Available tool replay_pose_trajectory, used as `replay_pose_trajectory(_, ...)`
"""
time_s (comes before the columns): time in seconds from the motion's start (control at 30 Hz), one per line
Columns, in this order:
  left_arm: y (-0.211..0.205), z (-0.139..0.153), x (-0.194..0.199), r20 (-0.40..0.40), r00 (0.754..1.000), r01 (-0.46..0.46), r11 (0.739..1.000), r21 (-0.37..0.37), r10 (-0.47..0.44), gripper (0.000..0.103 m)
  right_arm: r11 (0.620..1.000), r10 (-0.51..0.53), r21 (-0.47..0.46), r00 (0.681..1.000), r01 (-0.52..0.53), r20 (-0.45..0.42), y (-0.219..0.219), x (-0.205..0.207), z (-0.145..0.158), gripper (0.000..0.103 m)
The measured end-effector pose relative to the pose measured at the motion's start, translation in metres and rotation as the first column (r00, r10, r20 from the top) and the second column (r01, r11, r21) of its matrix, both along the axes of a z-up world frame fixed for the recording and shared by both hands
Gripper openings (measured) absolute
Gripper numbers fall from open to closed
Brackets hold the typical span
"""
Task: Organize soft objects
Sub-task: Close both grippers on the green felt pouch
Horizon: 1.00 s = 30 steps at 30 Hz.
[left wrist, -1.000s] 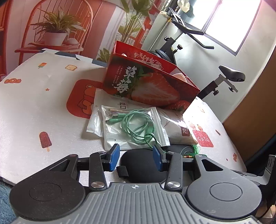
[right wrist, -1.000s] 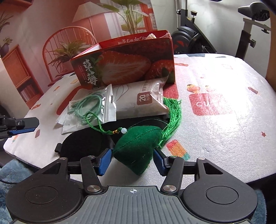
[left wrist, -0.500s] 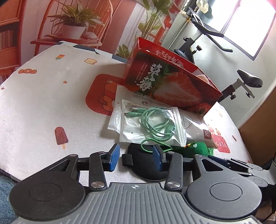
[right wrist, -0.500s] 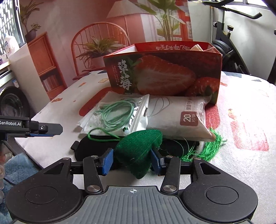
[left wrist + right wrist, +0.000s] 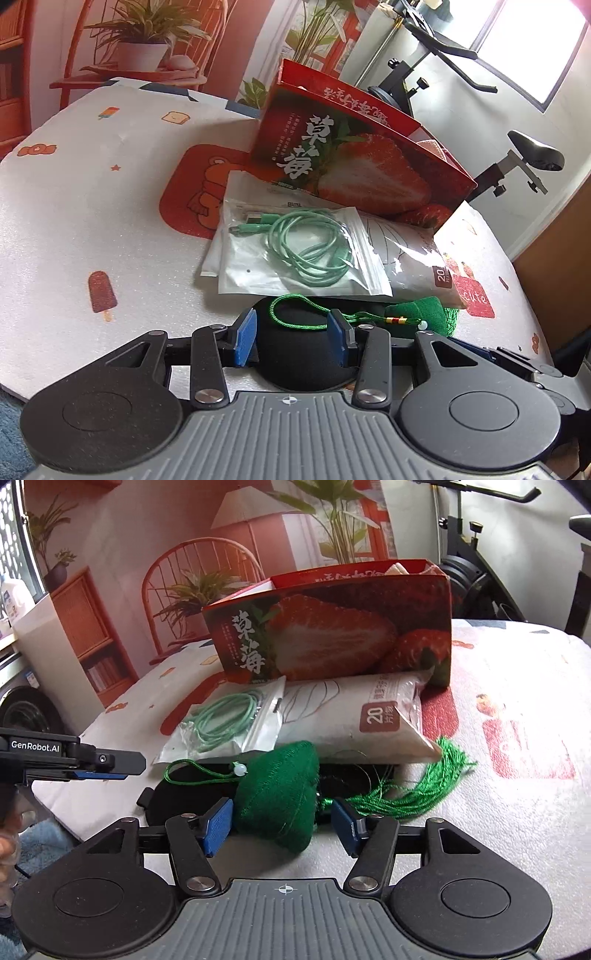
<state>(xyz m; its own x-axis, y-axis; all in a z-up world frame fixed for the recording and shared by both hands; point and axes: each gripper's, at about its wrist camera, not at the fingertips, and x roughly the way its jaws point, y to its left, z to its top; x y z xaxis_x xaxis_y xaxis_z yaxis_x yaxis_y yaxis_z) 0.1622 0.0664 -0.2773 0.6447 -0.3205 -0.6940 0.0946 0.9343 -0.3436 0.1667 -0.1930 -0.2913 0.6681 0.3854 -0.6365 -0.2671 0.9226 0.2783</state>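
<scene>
Each gripper (image 5: 291,341) (image 5: 284,825) has black linkage arms, silver screws, blue pads (image 5: 245,338), ribbed grey housing; "GenRobot.AI" marking at nine o'clock.

Bright daylight, blown-out window (image 5: 532,48) upper right, fisheye bending at edges, soft shadows, sharp focus

The left tongs (image 5: 291,338) stand parted over a black eye mask (image 5: 295,354) at six o'clock, a green cord loop (image 5: 295,312) lying across it. At twelve o'clock from them lies a clear bag of green cable (image 5: 303,251) on a white pack (image 5: 413,258), the strawberry box (image 5: 354,162) beyond. A green sachet (image 5: 424,314) sits at three o'clock on the worktop (image 5: 92,206).
</scene>
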Motion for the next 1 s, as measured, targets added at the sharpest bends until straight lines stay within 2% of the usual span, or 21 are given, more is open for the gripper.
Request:
replay_pose_trajectory(0.2,-0.029,0.005,0.007,0.007,0.996,0.084,0.996,-0.002,-0.084,0.044,1.000,0.007,0.014,1.000,-0.007,-0.016,-0.003,-0.002,-0.004,0.056)
replay_pose_trajectory(0.3,-0.040,0.008,0.009,-0.006,0.993,0.120,0.992,-0.040,-0.120,0.044,0.999,0.010,0.034,1.000,-0.009,-0.022,-0.004,-0.002,-0.006,0.054)
replay_pose_trajectory(0.37,-0.047,0.008,0.010,-0.011,0.989,0.144,0.988,-0.059,-0.145,0.044,0.999,0.022,0.043,0.999,-0.021,-0.023,-0.005,-0.001,-0.008,0.049)
replay_pose_trajectory(0.5,-0.065,0.005,0.016,-0.019,0.981,0.195,0.980,-0.032,-0.195,0.046,0.998,0.036,0.047,0.999,-0.035,-0.013,-0.003,-0.001,-0.009,0.048)
replay_pose_trajectory(0.57,-0.072,0.002,0.022,-0.033,0.975,0.219,0.975,-0.042,-0.220,0.051,0.998,0.045,0.038,0.999,-0.045,-0.001,-0.001,-0.001,-0.009,0.048)
replay_pose_trajectory(0.73,-0.088,-0.006,0.030,-0.042,0.966,0.254,0.966,-0.054,-0.257,0.051,0.998,0.066,0.025,0.998,-0.066,0.006,0.003,0.001,-0.015,0.049)
replay_pose_trajectory(0.9,-0.100,-0.012,0.032,-0.048,0.958,0.282,0.960,-0.003,-0.281,0.051,0.997,0.079,0.021,0.997,-0.079,0.017,0.002,0.002,-0.017,0.049)
replay_pose_trajectory(1.0,-0.099,-0.017,0.035,-0.054,0.958,0.280,0.960,-0.016,-0.281,0.051,0.996,0.085,0.020,0.996,-0.085,0.015,0.003,0.004,-0.018,0.049)
